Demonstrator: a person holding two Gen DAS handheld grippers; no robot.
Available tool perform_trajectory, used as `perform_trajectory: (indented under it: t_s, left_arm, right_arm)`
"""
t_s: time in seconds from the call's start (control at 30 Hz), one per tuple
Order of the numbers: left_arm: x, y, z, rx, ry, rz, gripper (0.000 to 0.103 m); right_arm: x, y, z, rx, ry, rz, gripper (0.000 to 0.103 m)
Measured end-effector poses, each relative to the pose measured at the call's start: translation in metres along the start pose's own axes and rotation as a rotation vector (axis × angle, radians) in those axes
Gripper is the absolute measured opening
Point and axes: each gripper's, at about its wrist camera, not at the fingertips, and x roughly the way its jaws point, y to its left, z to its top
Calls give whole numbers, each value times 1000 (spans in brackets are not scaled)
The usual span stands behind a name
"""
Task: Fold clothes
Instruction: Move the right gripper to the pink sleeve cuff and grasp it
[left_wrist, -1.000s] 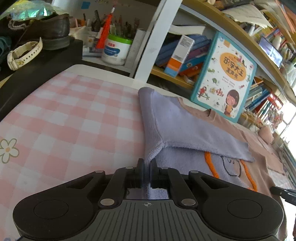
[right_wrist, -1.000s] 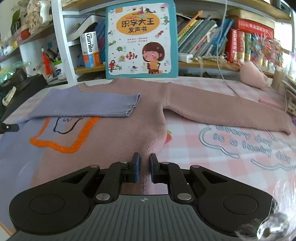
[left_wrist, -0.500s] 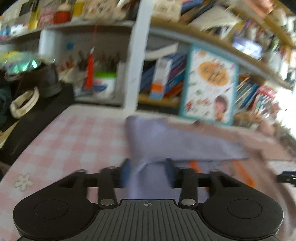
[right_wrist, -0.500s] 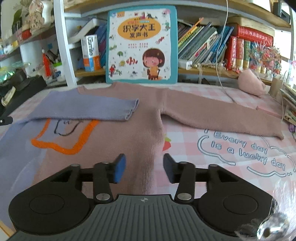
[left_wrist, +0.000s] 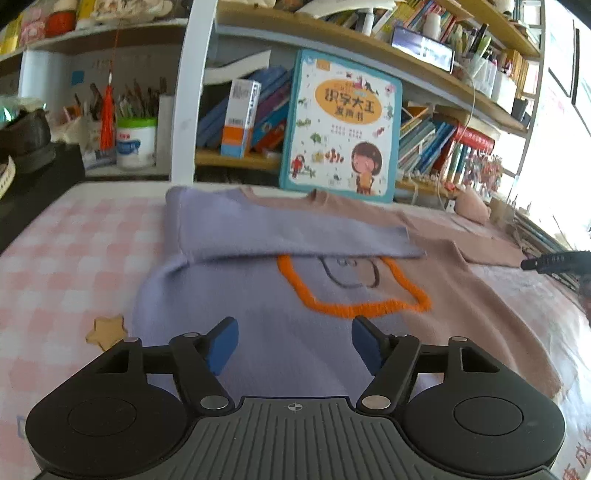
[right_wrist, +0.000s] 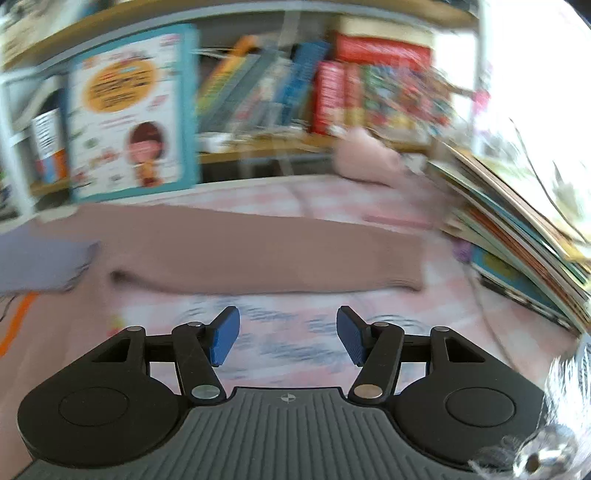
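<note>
A purple and pink sweater (left_wrist: 295, 306) with an orange outline lies flat on the pink checked cloth. Its purple sleeve (left_wrist: 288, 236) is folded across the chest. My left gripper (left_wrist: 294, 345) is open and empty, hovering over the sweater's lower purple part. In the right wrist view, which is blurred, the pink sleeve (right_wrist: 266, 254) lies stretched out to the right. My right gripper (right_wrist: 288, 339) is open and empty above the cloth, in front of that sleeve. Its tip also shows in the left wrist view (left_wrist: 554, 261).
A children's book (left_wrist: 341, 129) leans against the bookshelf behind the sweater. A stack of books (right_wrist: 517, 236) lies at the right. A black box (left_wrist: 33, 184) stands at the far left. A star print (left_wrist: 107, 330) marks the cloth.
Both grippers have opened and let go of the sweater. The left one has drawn back and up. The right one has swung right toward the pink sleeve.
</note>
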Motion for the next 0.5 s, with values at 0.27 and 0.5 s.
perform_trajectory:
  t_s: [0.27, 0.5]
  left_arm:
    - [3, -15, -12, 107, 58, 78, 80]
    - [5, -21, -14, 156, 79, 93, 89]
  right_arm:
    - [42, -54, 32, 73, 63, -73, 51]
    - [68, -72, 45, 97, 120, -107, 48]
